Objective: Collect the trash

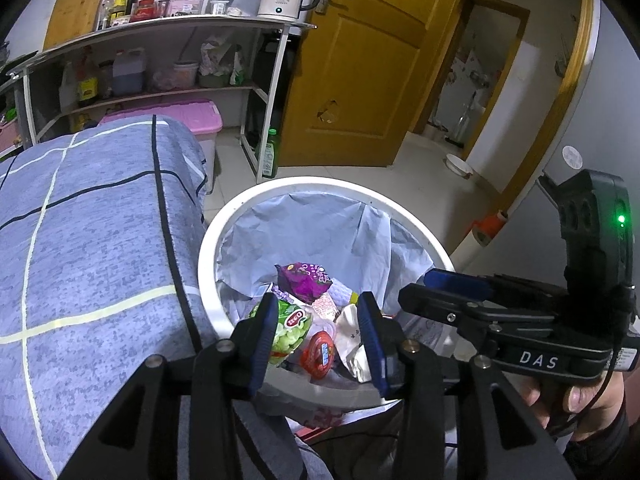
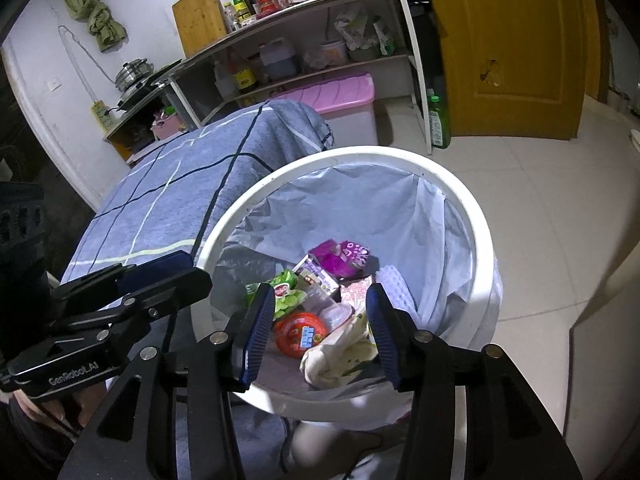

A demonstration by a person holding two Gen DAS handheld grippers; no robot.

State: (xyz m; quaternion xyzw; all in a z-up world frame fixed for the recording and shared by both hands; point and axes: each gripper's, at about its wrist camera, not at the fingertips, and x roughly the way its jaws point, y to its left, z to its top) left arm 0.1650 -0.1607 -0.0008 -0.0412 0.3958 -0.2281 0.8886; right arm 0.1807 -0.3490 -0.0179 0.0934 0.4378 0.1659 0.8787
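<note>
- Left tool [image 1: 318, 334] and right tool [image 2: 320, 332] are both hovering wide apart, gripping nothing, over the white bin [image 2: 478, 240].
- Wrappers [image 2: 344, 258] are lying inside the bin.
- Blue-checked table [image 1: 92, 240] is touching the bin's left rim.

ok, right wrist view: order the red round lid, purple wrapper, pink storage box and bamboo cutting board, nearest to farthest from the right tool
1. red round lid, in the bin just beyond the right tool
2. purple wrapper, deeper in the bin
3. pink storage box, on the floor past the bin
4. bamboo cutting board, on the top shelf against the wall
</note>
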